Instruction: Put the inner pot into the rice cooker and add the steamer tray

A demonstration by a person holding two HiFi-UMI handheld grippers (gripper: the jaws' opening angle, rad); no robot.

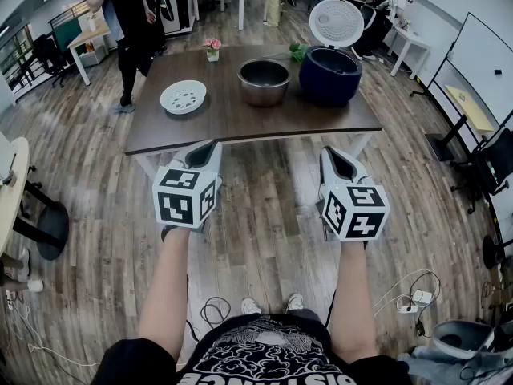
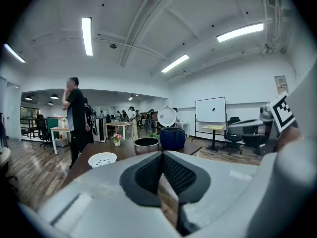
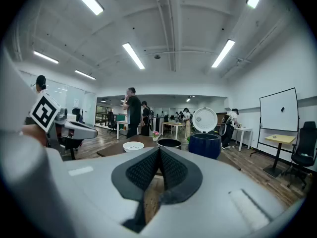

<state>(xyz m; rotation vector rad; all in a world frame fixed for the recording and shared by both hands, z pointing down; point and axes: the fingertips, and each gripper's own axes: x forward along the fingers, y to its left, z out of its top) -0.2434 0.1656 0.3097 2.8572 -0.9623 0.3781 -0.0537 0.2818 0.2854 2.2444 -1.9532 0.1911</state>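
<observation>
Open-plan office, wood-plank floor; dark brown rectangular surface ahead of me, both tools well short of its near edge.

Item 1: round brushed-metal inner pot with a dark lining. It stands upright just past the surface's centre, toward 1 o'clock, close beside item 2, though I cannot tell whether they touch. I judge it stiff, smooth-walled, slippery, and the heaviest loose piece. Best hold: pinch the thin rim at 9 and 3 o'clock, one tool per side, and keep it level.

Item 2: navy-blue rounded rice cooker, at 3 o'clock on the surface. Its white circular lid is hinged up at the back, so the cavity is open to receive the pot from above.

Item 3: white shallow perforated steamer tray, at 9 o'clock, well apart from the pot. It is probably plastic: light, rigid and matte. A single pinch on the raised rim should serve, and it goes in last.

Item 4: small pot of pink flowers, at 11 o'clock, clear of the working path.

Item 5: left gripper, grey shell with textured black pads. Its jaws are pressed together with nothing between them.

Item 6: right gripper, same build. Its jaws are likewise together and empty.

Neither tool has taken hold of anything; both must spread their jaws before reaching for the pot rim.
</observation>
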